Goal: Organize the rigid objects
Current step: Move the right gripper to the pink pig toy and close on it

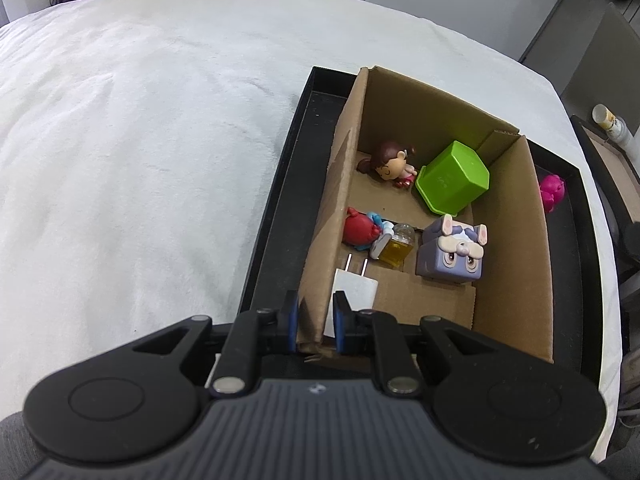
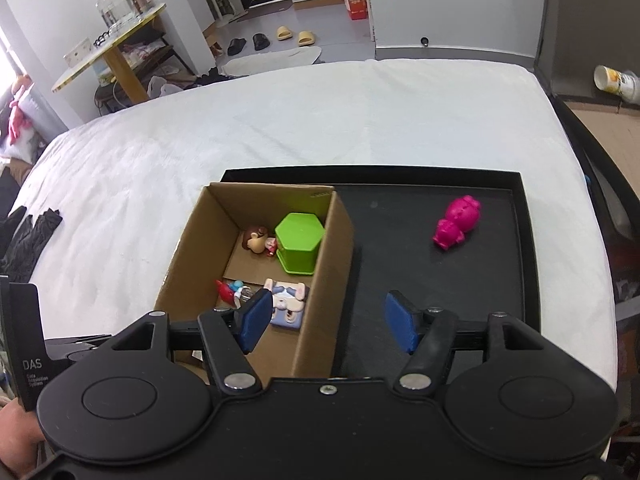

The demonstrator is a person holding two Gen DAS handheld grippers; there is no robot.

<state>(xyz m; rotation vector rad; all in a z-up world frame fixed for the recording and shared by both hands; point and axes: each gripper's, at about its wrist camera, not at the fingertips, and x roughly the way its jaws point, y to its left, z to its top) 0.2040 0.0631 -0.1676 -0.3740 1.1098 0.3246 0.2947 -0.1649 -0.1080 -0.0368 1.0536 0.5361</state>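
A cardboard box (image 1: 508, 240) stands in a black tray (image 1: 280, 208) on a white bed. In the box lie a girl figurine (image 1: 390, 164), a green hexagonal cup (image 1: 454, 178), a red toy (image 1: 360, 230), a small yellow bottle (image 1: 396, 246), a purple dog cube (image 1: 454, 254) and a white plug adapter (image 1: 354, 290). My left gripper (image 1: 316, 326) is shut on the box's near left wall. A pink toy (image 2: 456, 222) lies on the tray (image 2: 400, 240) right of the box (image 2: 324, 280). My right gripper (image 2: 326, 320) is open and empty above the box's right wall.
The white bed (image 1: 140, 140) spreads left and behind the tray. Dark gloves (image 2: 28, 236) lie at its left edge. A tipped can (image 2: 616, 80) lies on a second tray to the right. A table with jars (image 2: 116, 40) and slippers stand on the floor beyond.
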